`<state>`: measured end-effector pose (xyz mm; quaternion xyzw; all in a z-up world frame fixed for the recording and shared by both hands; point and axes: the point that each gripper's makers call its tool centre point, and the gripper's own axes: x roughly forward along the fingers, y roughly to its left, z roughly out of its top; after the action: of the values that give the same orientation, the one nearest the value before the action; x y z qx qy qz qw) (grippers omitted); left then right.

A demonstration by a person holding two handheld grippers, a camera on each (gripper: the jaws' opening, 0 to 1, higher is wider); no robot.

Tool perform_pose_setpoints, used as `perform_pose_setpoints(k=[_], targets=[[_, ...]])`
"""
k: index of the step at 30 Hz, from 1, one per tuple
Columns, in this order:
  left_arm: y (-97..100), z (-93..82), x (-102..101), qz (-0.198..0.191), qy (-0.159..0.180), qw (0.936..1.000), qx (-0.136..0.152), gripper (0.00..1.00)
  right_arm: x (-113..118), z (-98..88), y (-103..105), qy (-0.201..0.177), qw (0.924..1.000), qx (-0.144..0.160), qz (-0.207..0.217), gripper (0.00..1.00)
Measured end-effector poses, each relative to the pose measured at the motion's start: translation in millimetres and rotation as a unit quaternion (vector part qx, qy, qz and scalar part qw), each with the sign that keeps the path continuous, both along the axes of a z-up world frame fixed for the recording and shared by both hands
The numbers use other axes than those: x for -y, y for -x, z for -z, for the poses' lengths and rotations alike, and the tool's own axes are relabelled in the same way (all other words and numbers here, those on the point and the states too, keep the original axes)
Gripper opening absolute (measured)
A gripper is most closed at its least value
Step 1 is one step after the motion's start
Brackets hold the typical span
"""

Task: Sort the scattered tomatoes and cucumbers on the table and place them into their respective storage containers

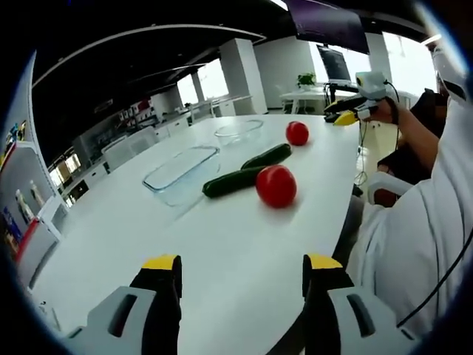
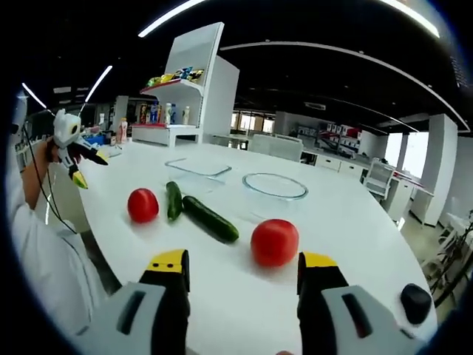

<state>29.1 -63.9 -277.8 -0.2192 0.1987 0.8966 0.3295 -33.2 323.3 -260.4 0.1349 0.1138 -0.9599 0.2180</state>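
Sorting not yet begun, both empty grippers (image 1: 242,285) (image 2: 242,281) gape wide; the right likely must close on the centre-frame tomato (image 2: 274,242).

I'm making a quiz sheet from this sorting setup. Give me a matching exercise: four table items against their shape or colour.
Things:
1. tomato
2. cucumber
3. round container
4. rectangular container

Descriptions:
A. clear, flat-sided dish, empty
B. long and dark green
C. clear bowl with a circular rim, empty
D. red and round

Pairs: 1-D, 2-B, 3-C, 4-A
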Motion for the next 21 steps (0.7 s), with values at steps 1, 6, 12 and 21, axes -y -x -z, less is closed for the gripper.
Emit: perform_pose_setpoints(k=[1,6,12,21], targets=[[0.1,0.0,-0.1,0.000,0.000,1.0000,0.000,0.65,-1.7,1.3,1.8,-0.001,1.0000,0.000,0.005,0.59],[2.1,-1.4,-3.5,0.005,0.000,1.0000,-0.002,0.65,-14.6,2.8,14.8,0.009,0.9991,-0.012,0.039,0.66],[2.4,1.3,-7.4,0.011,0.002,0.9999,0.003,0.65,-19.1,13.7,28.3,0.022,0.9982,-0.010,0.056,0.74],[-1.3,5.1,-13.5,0.028,0.018,0.9994,0.008,0.65,-10.1,17.8,56.5,0.002,0.9964,-0.041,0.074,0.71]])
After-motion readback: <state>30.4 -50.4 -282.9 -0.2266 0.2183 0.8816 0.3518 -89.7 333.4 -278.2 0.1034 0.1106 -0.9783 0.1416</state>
